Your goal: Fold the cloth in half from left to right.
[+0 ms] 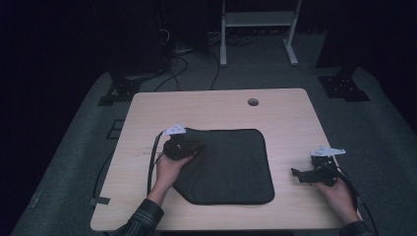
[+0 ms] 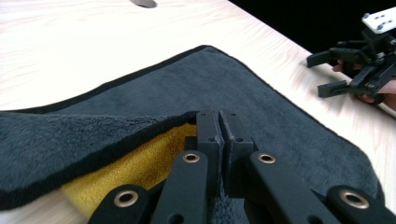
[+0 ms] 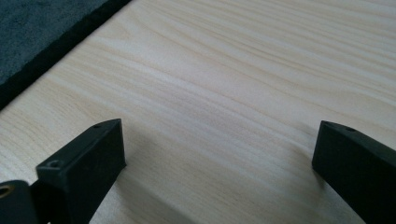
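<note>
Left tool (image 1: 183,147): jaws pressed together, a fold of cloth edge pinched between the pads; held from behind by the left hand (image 1: 169,169), forearm extended up from the near edge in a plaid sleeve (image 1: 145,219).

Right tool (image 1: 314,173): jaws spread wide apart, nothing between them, pointed toward the left tool; gripped from behind by the right hand (image 1: 339,191), set low.

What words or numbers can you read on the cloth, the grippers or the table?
There are none to read.
The dark cloth is plain grey with a black edge and a yellow underside; no label shows.
The left gripper and right gripper carry no lettering, and their pale plates show small dots, no writing.
The table has bare wood grain and a round hole.
</note>
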Demonstrator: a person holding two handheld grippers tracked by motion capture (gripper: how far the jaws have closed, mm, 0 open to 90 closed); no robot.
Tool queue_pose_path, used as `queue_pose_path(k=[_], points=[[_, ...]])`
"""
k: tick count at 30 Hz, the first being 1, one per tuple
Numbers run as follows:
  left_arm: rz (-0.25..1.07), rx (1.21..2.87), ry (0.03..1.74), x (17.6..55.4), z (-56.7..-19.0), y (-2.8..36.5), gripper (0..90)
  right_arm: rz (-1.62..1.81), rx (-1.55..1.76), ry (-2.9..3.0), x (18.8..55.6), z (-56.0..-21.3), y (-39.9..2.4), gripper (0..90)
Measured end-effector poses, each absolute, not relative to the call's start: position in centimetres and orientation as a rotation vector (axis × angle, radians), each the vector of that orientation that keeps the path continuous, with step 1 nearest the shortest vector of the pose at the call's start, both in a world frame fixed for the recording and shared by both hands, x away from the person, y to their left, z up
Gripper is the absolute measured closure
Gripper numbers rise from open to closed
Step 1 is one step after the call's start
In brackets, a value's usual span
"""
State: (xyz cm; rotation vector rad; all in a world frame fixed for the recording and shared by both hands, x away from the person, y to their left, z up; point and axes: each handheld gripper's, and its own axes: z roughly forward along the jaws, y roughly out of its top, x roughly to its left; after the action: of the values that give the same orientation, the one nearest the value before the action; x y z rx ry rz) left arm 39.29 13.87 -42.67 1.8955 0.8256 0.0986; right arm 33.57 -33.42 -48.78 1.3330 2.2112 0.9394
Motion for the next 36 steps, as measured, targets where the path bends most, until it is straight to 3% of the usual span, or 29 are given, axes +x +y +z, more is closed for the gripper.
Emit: queue_pose_path(k=[36], points=[[-0.088, 1.977, 0.666, 41.4, -44.2, 1.8, 87.4, 0.941, 1.331, 2.215, 33.5, -48.8, -33.4, 1.6]])
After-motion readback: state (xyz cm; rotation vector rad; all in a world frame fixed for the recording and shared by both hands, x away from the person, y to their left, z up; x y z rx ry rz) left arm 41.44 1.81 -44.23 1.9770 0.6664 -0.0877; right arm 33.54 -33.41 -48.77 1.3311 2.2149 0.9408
